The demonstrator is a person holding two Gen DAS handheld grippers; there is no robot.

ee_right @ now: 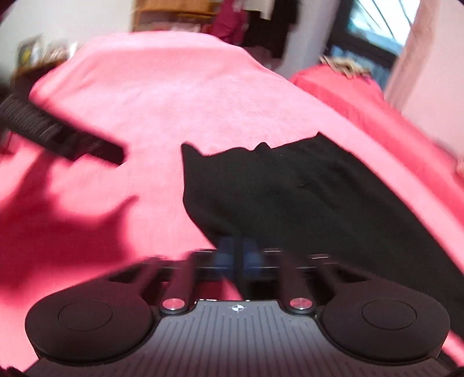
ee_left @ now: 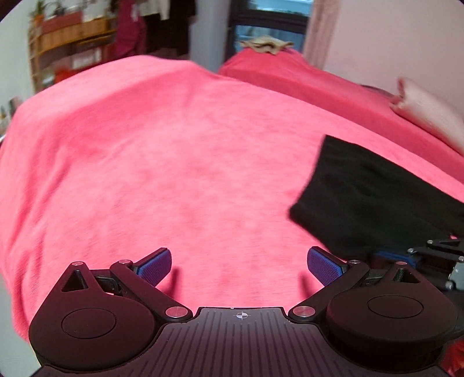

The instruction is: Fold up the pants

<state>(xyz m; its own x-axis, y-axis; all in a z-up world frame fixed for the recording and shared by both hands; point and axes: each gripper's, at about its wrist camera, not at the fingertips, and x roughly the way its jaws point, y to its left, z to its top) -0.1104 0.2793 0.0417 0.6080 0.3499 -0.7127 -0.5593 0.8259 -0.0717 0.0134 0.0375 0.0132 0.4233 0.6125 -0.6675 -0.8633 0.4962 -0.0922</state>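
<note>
Black pants (ee_right: 304,197) lie on a pink bedspread (ee_right: 179,95). In the left wrist view the pants (ee_left: 371,197) show at the right, beyond my left gripper. My left gripper (ee_left: 239,266) is open and empty, just above the bare bedspread (ee_left: 174,150), left of the pants. My right gripper (ee_right: 239,252) is shut on the near edge of the pants; its blue pads are blurred. The right gripper also shows at the right edge of the left wrist view (ee_left: 429,255). The left gripper's body (ee_right: 58,130) shows at the left of the right wrist view.
A second pink-covered bed (ee_left: 290,66) with a beige cloth (ee_left: 266,43) on it stands behind. A pale pink pillow (ee_left: 426,107) lies at the right. A wooden shelf (ee_left: 66,43) and hanging clothes (ee_left: 153,26) stand by the far wall, next to a window (ee_left: 269,20).
</note>
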